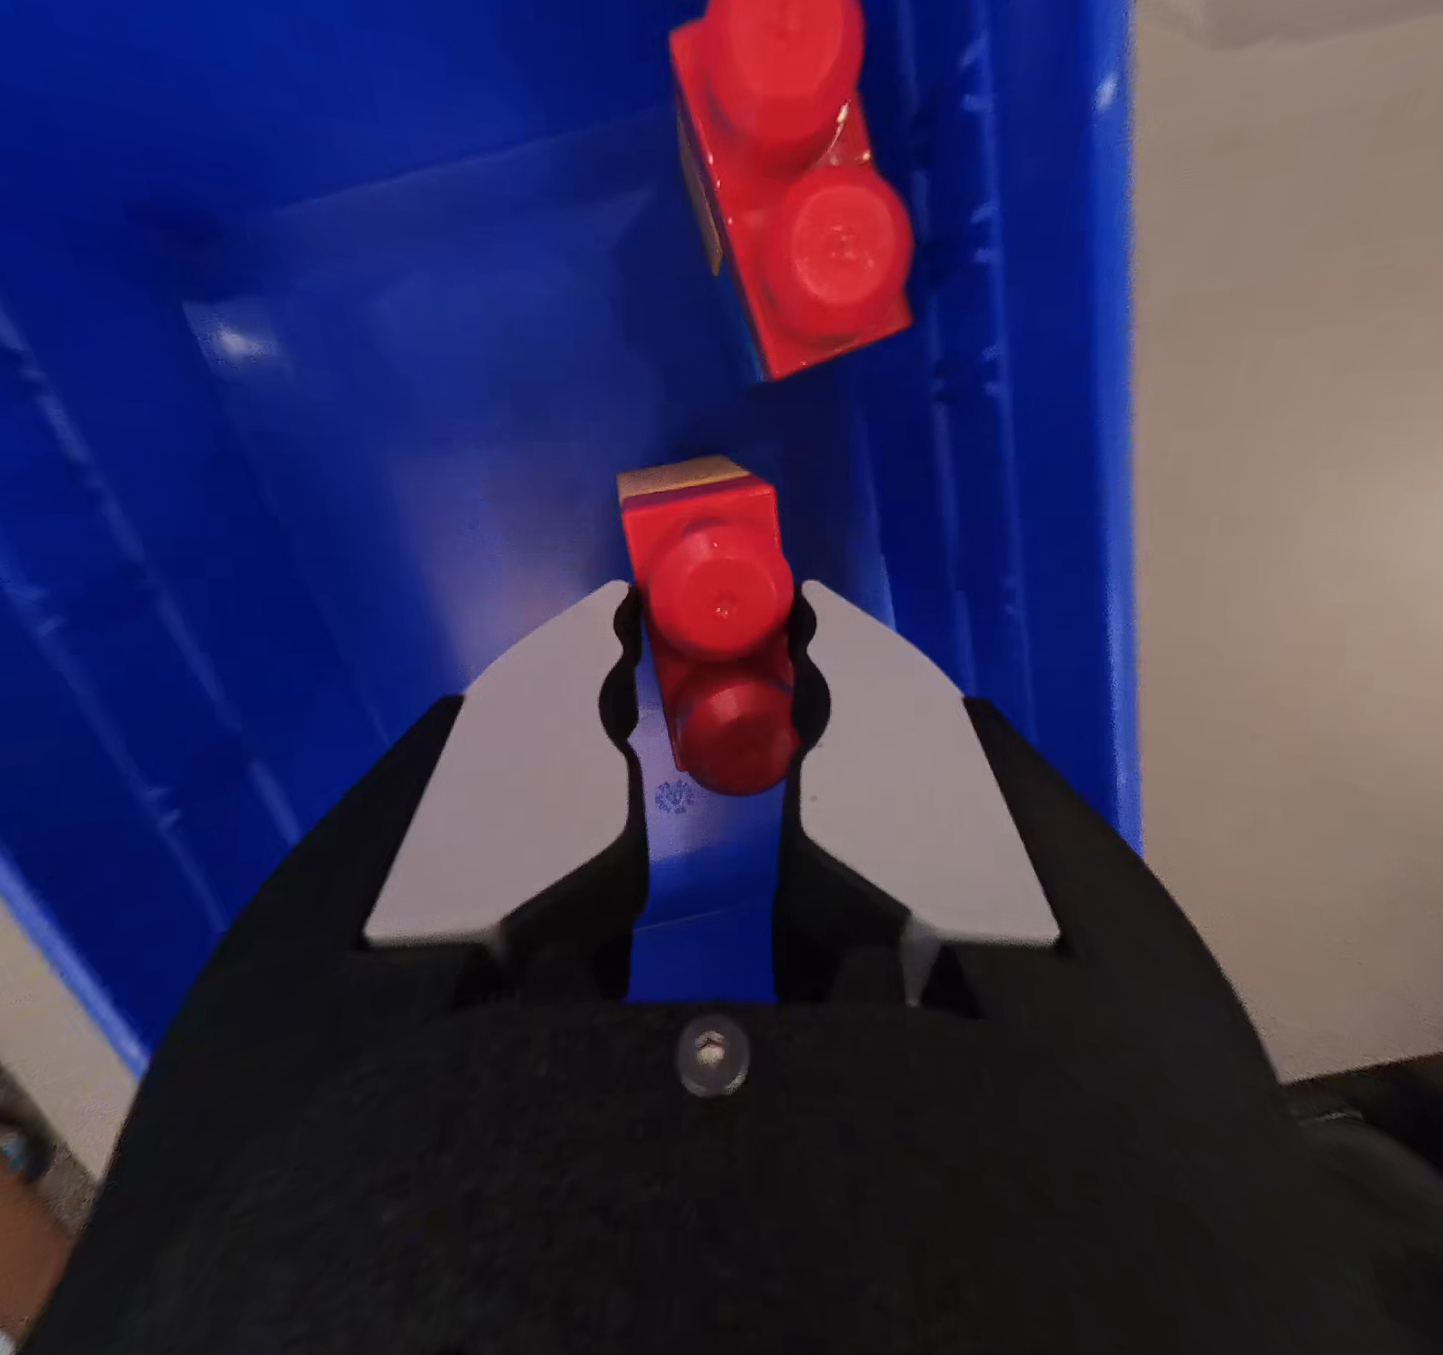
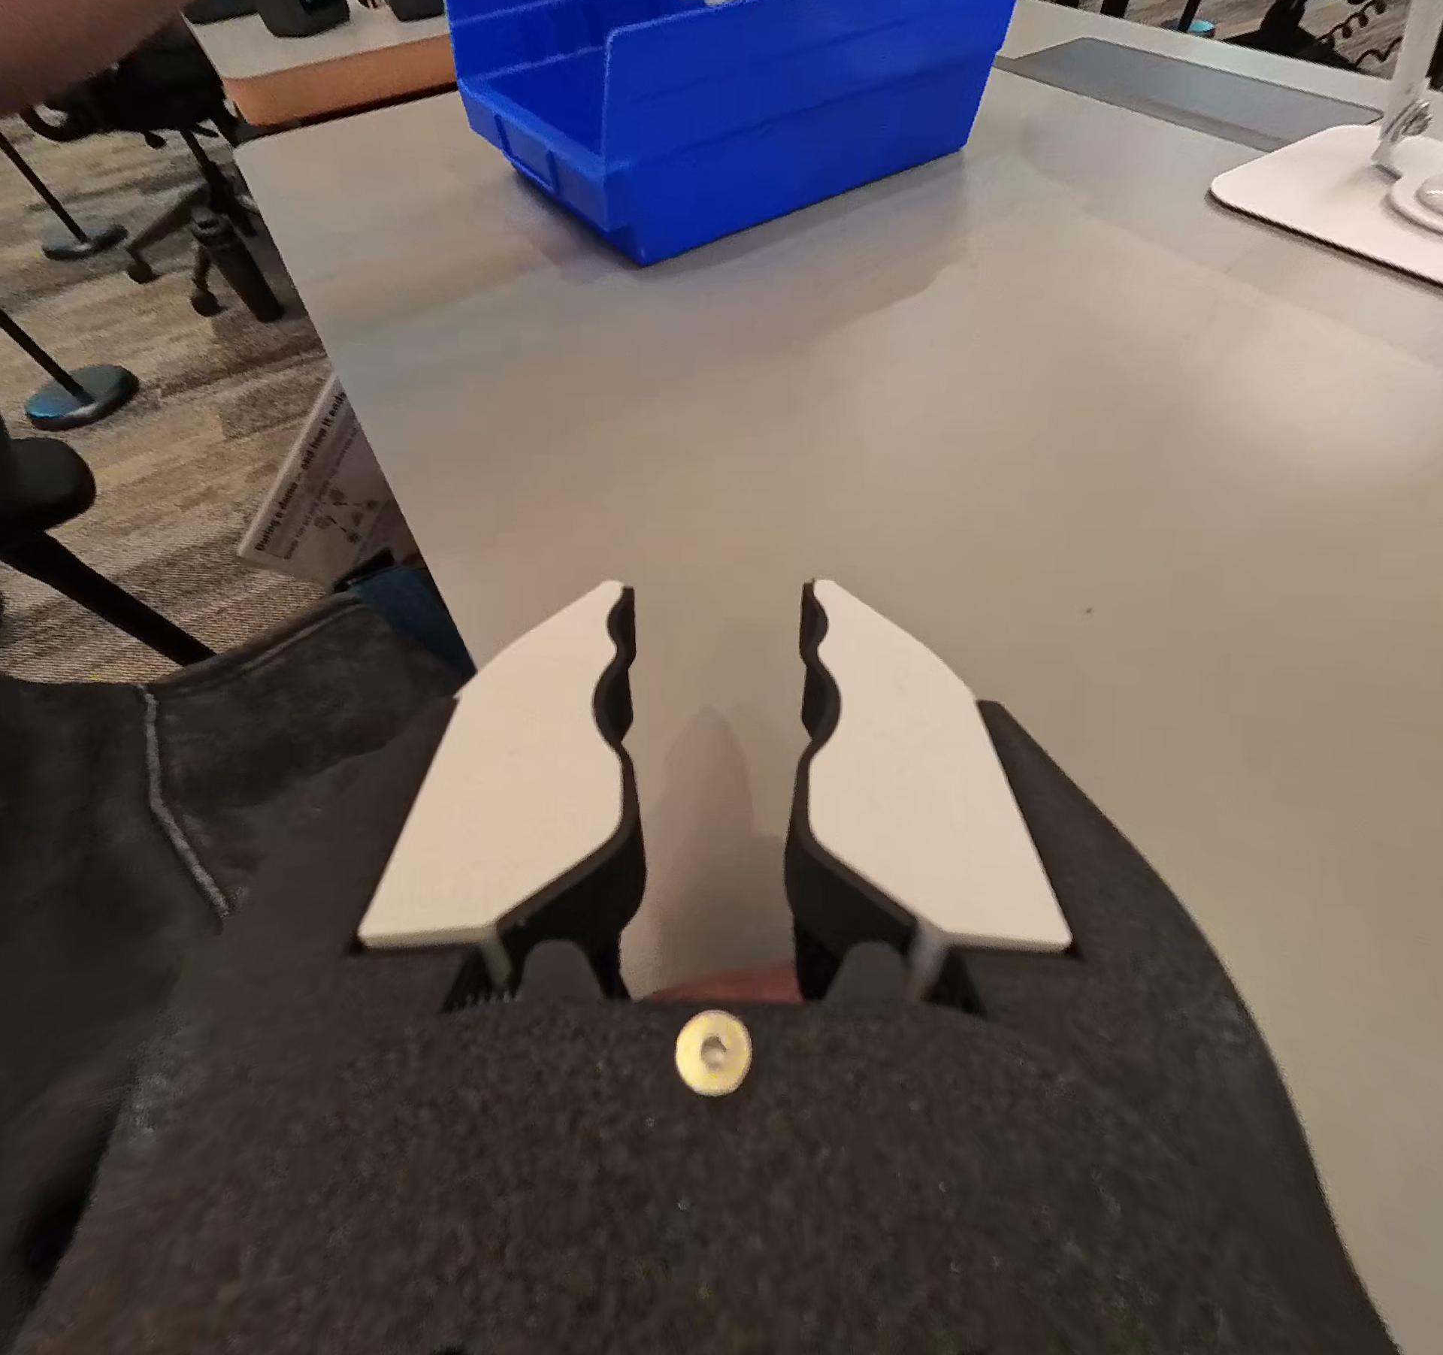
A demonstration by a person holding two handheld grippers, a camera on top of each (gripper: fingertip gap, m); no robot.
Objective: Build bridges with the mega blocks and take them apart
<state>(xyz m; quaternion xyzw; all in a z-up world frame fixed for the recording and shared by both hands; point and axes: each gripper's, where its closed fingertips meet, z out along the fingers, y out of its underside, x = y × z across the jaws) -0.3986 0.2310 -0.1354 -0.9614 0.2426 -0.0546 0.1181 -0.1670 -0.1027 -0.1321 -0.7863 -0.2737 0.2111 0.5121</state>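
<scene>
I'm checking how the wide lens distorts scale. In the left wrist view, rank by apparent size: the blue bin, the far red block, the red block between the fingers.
1. blue bin, largest.
2. far red block.
3. near red block, partly hidden by the left hand-held gripper; they may well match in true size.

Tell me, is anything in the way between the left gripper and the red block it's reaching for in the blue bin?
Nothing visible is in the way. The left gripper already has its fingers on either side of the near red block inside the blue bin. The other red block lies farther off, apart from it, near the bin's wall.
</scene>
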